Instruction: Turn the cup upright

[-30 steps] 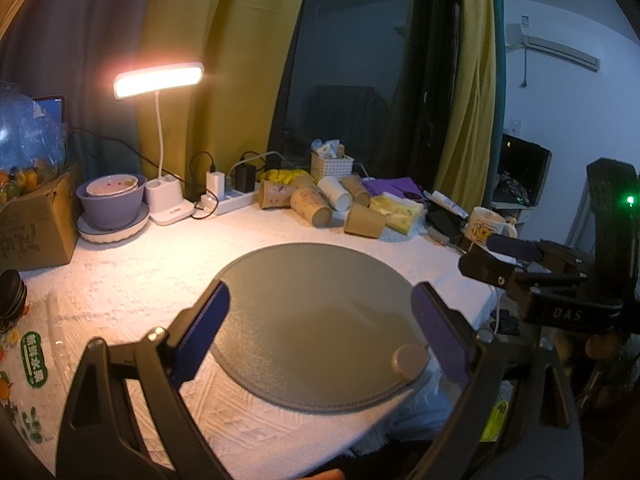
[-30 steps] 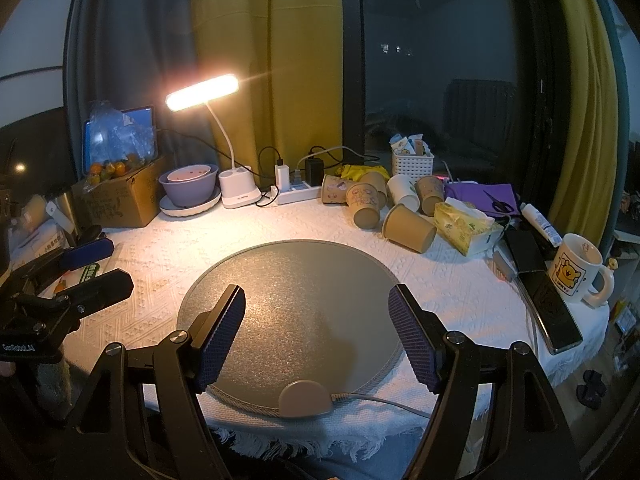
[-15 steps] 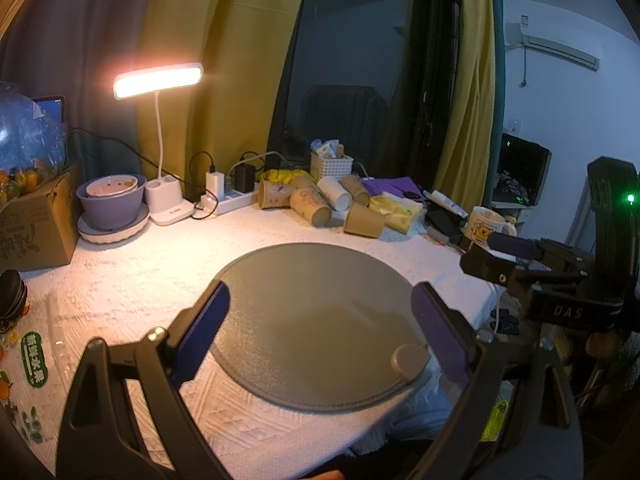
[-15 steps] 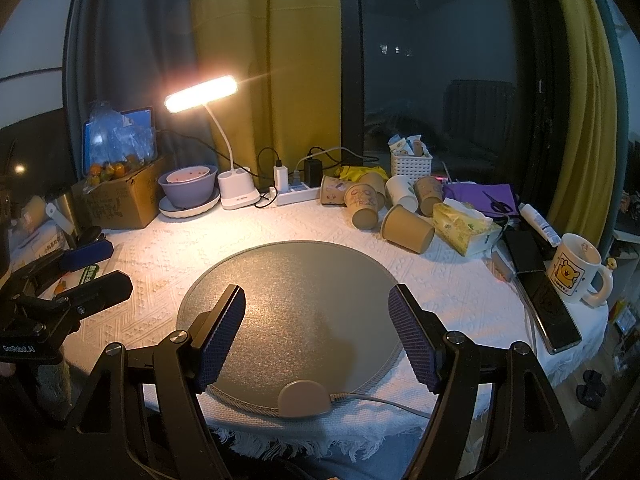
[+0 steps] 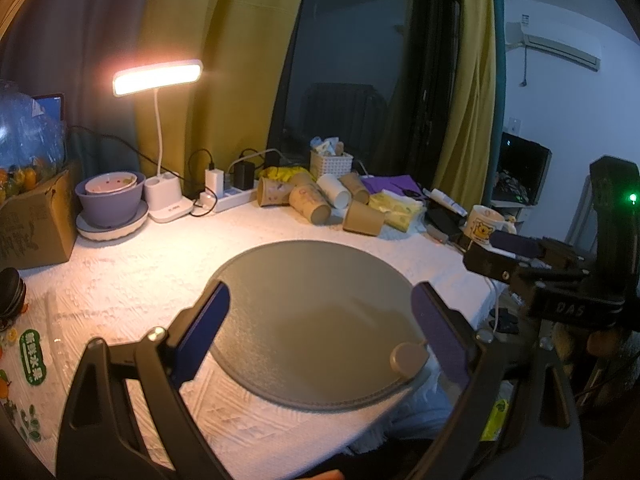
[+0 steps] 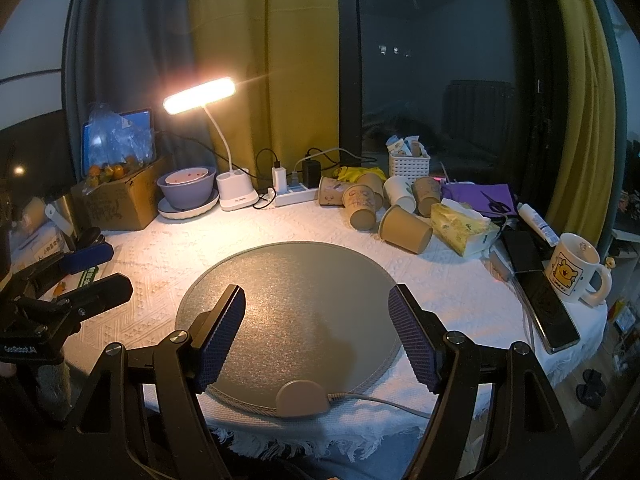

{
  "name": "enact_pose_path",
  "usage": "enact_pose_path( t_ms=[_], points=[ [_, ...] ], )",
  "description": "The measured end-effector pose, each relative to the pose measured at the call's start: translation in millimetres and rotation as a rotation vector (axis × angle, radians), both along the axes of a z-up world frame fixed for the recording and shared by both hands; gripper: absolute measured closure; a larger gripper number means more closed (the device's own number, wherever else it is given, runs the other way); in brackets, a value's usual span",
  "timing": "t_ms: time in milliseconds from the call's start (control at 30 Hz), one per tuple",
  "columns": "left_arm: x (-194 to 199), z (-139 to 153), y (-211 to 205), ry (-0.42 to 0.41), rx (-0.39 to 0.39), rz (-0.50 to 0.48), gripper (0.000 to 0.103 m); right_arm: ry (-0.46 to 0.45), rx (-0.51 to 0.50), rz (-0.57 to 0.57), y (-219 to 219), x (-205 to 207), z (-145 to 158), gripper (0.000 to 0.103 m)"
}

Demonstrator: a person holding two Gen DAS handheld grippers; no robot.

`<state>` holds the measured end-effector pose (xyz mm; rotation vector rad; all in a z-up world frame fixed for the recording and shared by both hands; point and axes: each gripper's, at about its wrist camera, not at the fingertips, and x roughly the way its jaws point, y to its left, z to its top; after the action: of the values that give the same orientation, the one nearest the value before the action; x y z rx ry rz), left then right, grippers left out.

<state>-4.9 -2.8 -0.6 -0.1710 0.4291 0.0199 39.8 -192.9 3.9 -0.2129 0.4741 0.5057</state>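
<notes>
Several brown paper cups lie on their sides at the back of the table. The nearest brown cup (image 6: 405,229) lies just beyond the round grey mat (image 6: 292,304), and shows in the left wrist view (image 5: 363,220). A white paper cup (image 6: 398,194) lies among them. My left gripper (image 5: 320,332) is open and empty over the mat's near edge. My right gripper (image 6: 316,336) is open and empty over the mat's front. Each gripper shows in the other's view, the right (image 5: 508,254) and the left (image 6: 90,272).
A lit desk lamp (image 6: 200,94), purple bowl (image 6: 188,188), cardboard box (image 6: 116,200) and power strip (image 6: 292,196) stand at the back. A tissue pack (image 6: 460,228), phone (image 6: 548,300) and cartoon mug (image 6: 574,272) are on the right. The mat's cable (image 6: 380,402) trails off the front edge.
</notes>
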Motion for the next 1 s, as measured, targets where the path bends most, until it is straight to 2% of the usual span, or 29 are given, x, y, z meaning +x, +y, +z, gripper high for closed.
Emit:
enact_pose_path(
  t_ms=[1000],
  points=[
    [6.6, -0.4, -1.1, 0.012, 0.007, -0.006, 0.010, -0.003, 0.008, -0.005, -9.5, 0.5, 3.0, 0.026]
  ],
)
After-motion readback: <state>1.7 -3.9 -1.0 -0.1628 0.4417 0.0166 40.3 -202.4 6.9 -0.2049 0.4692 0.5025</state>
